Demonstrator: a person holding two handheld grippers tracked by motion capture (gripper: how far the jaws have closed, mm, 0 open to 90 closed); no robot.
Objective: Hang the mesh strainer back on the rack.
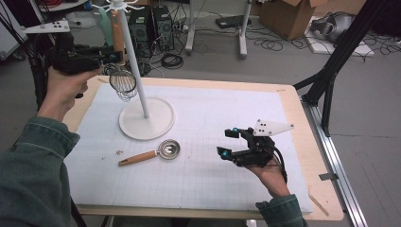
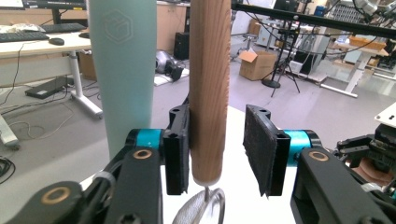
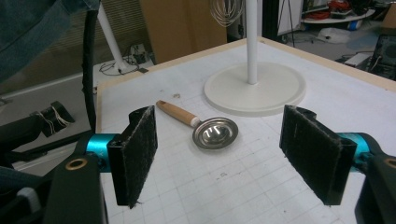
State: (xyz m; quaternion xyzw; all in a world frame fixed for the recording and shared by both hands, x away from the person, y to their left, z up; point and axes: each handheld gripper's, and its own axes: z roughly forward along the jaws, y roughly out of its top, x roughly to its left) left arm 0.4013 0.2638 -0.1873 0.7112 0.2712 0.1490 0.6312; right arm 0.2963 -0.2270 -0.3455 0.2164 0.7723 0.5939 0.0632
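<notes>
A whisk with a wooden handle (image 1: 117, 33) (image 2: 209, 70) and wire head (image 1: 124, 84) hangs upright from the white hook stand (image 1: 146, 118). My left gripper (image 1: 113, 56) (image 2: 217, 156) stands open around the handle: the left pad touches the wood and a gap shows at the right pad. A teal-handled utensil (image 2: 123, 70) hangs just beside it. A small metal ladle with a wooden handle (image 1: 169, 149) (image 3: 215, 132) lies on the mat in front of the stand base (image 3: 256, 88). My right gripper (image 1: 227, 143) (image 3: 224, 154) hovers open to the ladle's right, nothing between its pads.
A white gridded mat (image 1: 203, 179) covers the wooden table (image 1: 288, 94). A small crumb (image 1: 119, 152) lies left of the ladle handle. Beyond the table are computer towers (image 1: 151, 23), cables, a cardboard box (image 1: 288, 16) and a black tripod leg (image 1: 331, 71).
</notes>
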